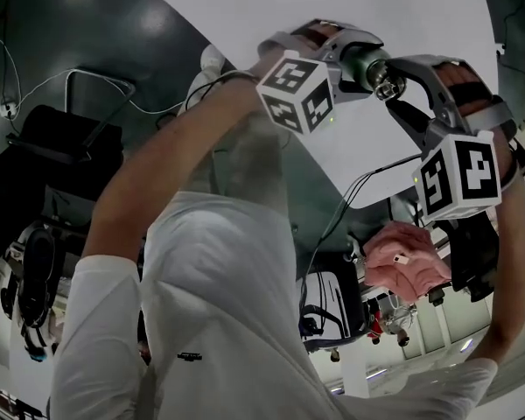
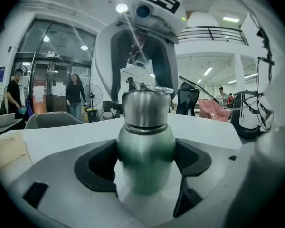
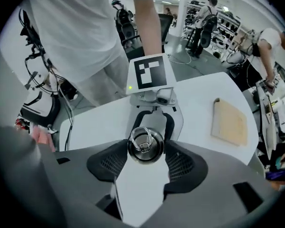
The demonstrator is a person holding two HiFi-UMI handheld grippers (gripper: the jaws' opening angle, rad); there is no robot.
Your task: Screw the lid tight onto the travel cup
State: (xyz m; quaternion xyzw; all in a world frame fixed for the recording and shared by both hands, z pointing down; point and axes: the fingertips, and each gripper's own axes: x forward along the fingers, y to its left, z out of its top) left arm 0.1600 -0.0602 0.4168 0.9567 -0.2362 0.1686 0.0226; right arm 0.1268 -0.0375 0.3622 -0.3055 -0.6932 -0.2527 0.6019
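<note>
The travel cup (image 2: 146, 151), with a green body and a steel neck, stands upright on the white table (image 2: 61, 132). My left gripper (image 2: 146, 163) is shut on its body, a dark pad pressing each side. From above, the steel lid (image 3: 146, 145) with its ring handle sits on the cup. My right gripper (image 3: 146, 151) comes down over the lid; its pads (image 3: 111, 161) flank the rim closely without pressing, so it is open. In the head view both grippers meet at the cup (image 1: 374, 65), the left gripper (image 1: 354, 59) from the left and the right gripper (image 1: 395, 94) from the right.
A tan wooden board (image 3: 229, 122) lies on the table to one side of the cup. The table's curved edge (image 1: 245, 68) runs close to the person's body. A pink seat (image 1: 407, 256), cables and office chairs stand on the floor around. People stand in the background.
</note>
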